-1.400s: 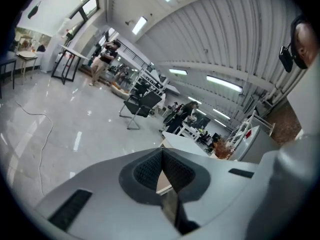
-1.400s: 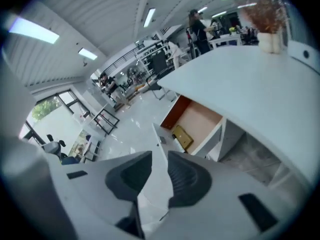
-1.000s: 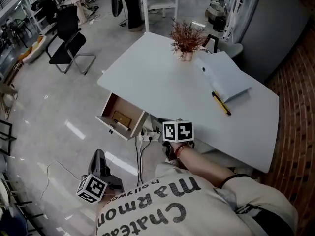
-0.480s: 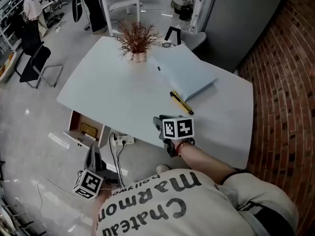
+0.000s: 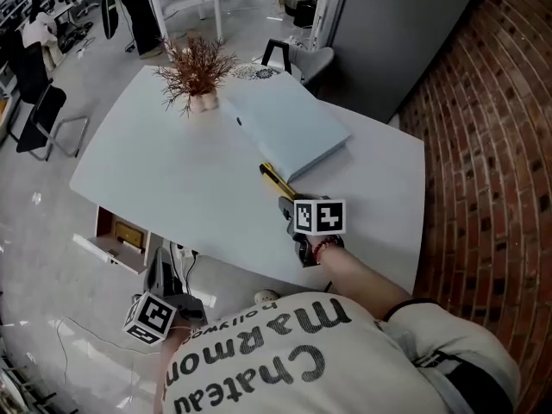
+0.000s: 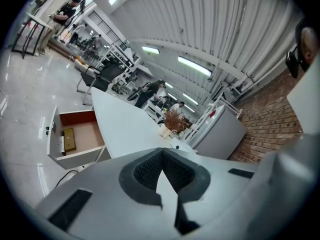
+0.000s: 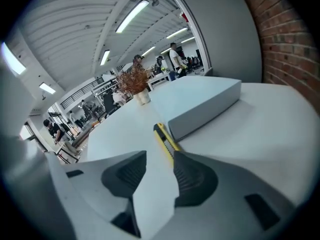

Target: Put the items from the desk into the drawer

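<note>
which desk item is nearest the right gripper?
The yellow utility knife, just ahead of the right gripper, whose empty jaws have just been opening; the blue folder and plant lie farther.

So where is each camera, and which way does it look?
Head view: on the person's head, looking steeply down at the desk; the shirt, right forearm, left gripper and right gripper show.
Left gripper view: on the left gripper, beside the desk, facing the open drawer; its shut jaws show.
Right gripper view: on the right gripper, low over the desk, facing the yellow knife; its jaws, just opening, hold nothing.
Shared: all three show the plant.
</note>
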### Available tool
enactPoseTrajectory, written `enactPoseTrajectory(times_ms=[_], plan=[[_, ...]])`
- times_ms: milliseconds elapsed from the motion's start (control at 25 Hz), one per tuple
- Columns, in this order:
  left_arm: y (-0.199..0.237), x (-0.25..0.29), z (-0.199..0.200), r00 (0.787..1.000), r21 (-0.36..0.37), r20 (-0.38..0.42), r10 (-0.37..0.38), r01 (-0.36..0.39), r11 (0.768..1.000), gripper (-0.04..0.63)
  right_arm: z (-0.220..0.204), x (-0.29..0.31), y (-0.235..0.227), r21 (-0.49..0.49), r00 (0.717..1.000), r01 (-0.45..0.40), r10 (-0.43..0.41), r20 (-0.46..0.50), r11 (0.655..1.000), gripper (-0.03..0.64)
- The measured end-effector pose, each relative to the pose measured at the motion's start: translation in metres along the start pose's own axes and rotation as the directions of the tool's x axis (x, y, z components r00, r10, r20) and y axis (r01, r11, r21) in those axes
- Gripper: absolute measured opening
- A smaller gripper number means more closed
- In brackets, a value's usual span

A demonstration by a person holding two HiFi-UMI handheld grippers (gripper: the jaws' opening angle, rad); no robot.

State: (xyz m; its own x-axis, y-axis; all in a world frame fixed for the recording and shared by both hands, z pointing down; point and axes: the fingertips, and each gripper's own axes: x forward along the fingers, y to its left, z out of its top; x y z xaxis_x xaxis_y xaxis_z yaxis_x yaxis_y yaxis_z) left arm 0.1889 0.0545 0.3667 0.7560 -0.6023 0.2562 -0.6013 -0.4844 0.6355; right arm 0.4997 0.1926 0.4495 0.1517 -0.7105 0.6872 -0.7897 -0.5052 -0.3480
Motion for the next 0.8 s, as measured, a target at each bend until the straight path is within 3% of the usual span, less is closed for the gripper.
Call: enactPoseTrajectory(times_ms=[160,400,680,800], plan=[[-0.006,0.0,-0.007,1.0,0.004,0.005,0.02,-0.02,1.0,0.002,0.005,0.006,-0.026,-0.039,1.0,0.029,-0.029,-0.01,0.999,0.224],[0.0,-0.014,0.0,0.997,0.025,0.015,0.073,-0.073,0.997,0.002,0.0,0.024,-0.037,-0.173,0.997,0.031,-0.042,-0.061,0.984,0.279],[0.018,-0.022,0.004,0.993,0.014,0.018,0.114,-0.114,0.993,0.002,-0.004,0.028,-0.037,-0.33,0.991,0.082,-0.112,-0.073,0.94,0.244],[0.022,-0.02,0.006,0.995,0.012,0.003,0.101,-0.101,0.995,0.002,-0.006,0.03,-0.036,-0.349,0.988,0.099,-0.134,-0.076,0.932,0.235]])
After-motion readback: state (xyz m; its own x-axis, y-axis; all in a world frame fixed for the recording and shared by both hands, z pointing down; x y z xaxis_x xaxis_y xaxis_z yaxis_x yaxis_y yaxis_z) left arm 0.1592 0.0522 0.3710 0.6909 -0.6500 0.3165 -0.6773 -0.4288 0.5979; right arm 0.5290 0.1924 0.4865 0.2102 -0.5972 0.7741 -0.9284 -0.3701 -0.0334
